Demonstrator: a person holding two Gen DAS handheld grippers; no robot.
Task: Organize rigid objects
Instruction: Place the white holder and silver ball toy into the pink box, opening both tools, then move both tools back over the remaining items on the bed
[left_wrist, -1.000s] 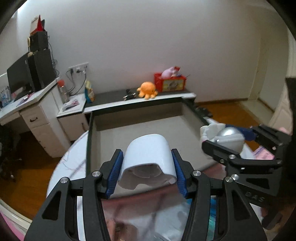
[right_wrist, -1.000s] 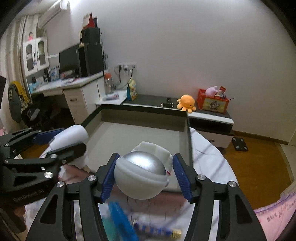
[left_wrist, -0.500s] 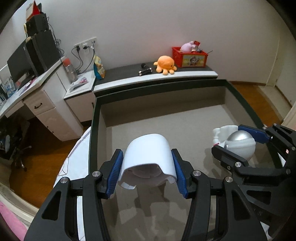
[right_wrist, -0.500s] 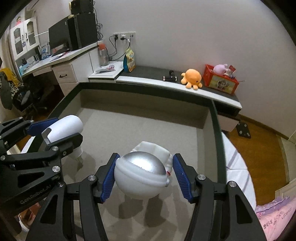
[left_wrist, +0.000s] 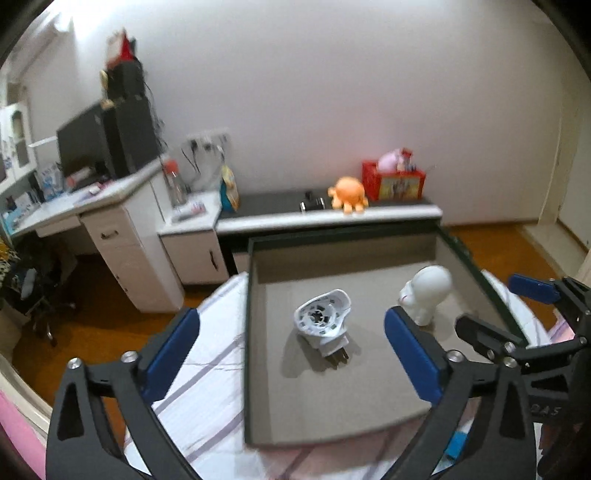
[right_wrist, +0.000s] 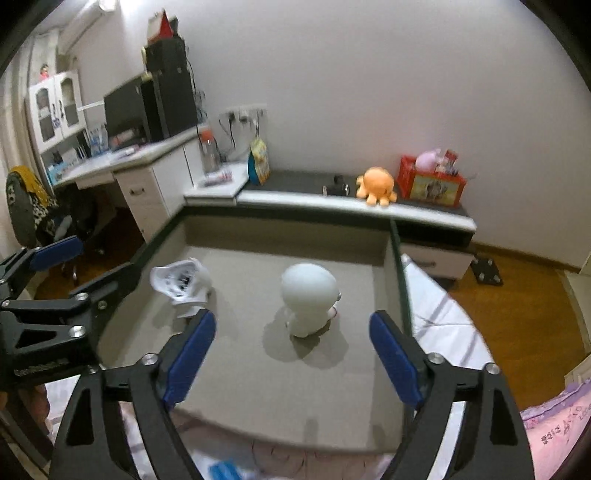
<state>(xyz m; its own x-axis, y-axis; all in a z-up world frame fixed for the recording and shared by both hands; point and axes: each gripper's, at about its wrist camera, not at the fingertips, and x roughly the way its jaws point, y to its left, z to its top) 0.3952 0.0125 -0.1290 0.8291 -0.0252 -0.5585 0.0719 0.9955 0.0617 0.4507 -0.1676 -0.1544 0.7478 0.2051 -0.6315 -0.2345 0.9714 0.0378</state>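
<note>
Left tongs spread wide, blue pads well apart, nothing between them. Right tongs also spread wide, gripping nothing. Both sit at the near edge of the tray, which is a shallow box with a dark rim and a grey floor, resting on a striped white bedsheet.

White plug-in device lies on its side on the tray floor, left of centre. Its open grille end faces the left camera; metal prongs point toward the near side. Blurred in the right wrist view, so no finer detail there.

White round-headed figure stands upright on the tray floor, right of the plug-in device and well apart from it. It is near the tray's right wall in the left wrist view. Neither object touches the tongs.

A blue item shows at the bottom edge below the tray's near rim; too blurred to identify.

Beyond the tray: a low dark-topped cabinet against the wall carries an orange octopus plush and a red box. Far left, a white desk with a monitor.
</note>
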